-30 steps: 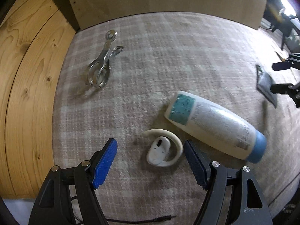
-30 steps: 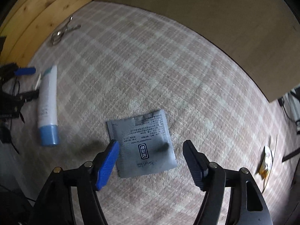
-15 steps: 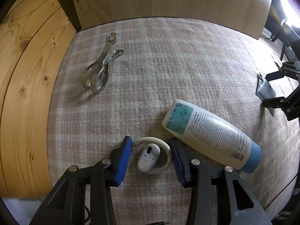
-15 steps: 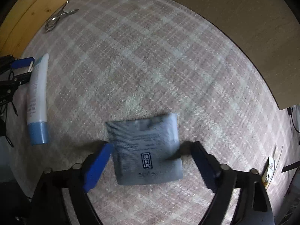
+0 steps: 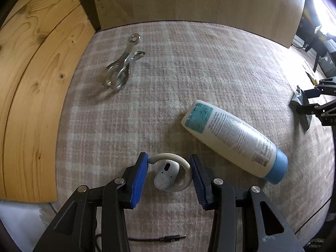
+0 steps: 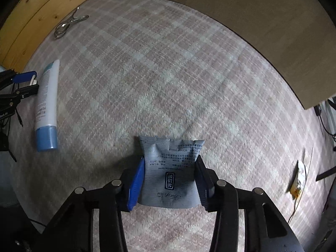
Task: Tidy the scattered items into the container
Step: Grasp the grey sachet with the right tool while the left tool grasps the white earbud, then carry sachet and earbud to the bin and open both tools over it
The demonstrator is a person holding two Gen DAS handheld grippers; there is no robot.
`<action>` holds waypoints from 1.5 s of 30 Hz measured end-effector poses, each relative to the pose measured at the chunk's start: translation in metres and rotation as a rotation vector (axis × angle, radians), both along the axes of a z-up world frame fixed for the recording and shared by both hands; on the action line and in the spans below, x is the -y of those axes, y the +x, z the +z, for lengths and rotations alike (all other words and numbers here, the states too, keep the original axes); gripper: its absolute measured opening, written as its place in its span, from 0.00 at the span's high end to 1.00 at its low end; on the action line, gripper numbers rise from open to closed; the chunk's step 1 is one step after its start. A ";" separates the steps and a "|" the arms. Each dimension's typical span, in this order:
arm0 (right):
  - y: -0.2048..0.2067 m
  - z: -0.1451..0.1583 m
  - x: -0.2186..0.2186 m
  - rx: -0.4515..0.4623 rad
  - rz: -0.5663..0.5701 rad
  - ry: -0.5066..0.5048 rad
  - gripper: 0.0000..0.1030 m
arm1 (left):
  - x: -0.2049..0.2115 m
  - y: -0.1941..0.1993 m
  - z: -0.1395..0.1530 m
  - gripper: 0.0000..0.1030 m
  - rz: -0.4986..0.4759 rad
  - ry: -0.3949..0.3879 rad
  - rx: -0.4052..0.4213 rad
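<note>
You have 1 white open-ear earbud with a curved cream hook (image 5: pixel 168 173) on the rug. You have 1 white plastic tube with a blue cap (image 5: pixel 235 139), lying on its side. You have 1 shiny metal clip with looped handles (image 5: pixel 121 67). You have 1 grey striped foil sachet with printed text (image 6: pixel 170 172). You have 1 small yellow and white packet (image 6: pixel 299 179) near the rug's right edge, too small to identify. That makes 5 loose items on 1 pink and cream checked rug (image 6: pixel 159 67). You hold 2 black grippers with blue pads, 1 in each hand.
</note>
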State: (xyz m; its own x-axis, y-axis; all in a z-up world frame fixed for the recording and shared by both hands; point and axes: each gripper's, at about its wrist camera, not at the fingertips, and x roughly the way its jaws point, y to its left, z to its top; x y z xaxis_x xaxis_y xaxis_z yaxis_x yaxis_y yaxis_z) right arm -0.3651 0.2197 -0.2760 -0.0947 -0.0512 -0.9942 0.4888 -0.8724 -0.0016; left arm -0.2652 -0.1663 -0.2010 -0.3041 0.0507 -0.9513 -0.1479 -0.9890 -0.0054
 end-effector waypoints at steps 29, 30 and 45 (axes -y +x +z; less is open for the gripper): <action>0.200 0.126 -0.156 -0.171 -0.387 -0.145 0.60 | -0.246 0.098 0.116 0.57 -0.498 0.035 -0.165; 0.211 0.129 -0.171 -0.175 -0.416 -0.142 0.60 | -0.264 0.106 0.120 0.57 -0.529 0.041 -0.167; 0.361 0.146 -0.351 -0.180 -0.780 -0.043 0.60 | -0.480 0.218 0.137 0.57 -0.989 0.137 -0.185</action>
State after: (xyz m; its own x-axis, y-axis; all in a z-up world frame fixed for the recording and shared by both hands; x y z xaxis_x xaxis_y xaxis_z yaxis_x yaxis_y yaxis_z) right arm -0.0040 0.5705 -0.1303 -0.2778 0.0577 -0.9589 -0.2664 -0.9637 0.0192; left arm -0.0469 0.3132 -0.0641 -0.2086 0.4648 -0.8605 -0.9099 -0.4149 -0.0035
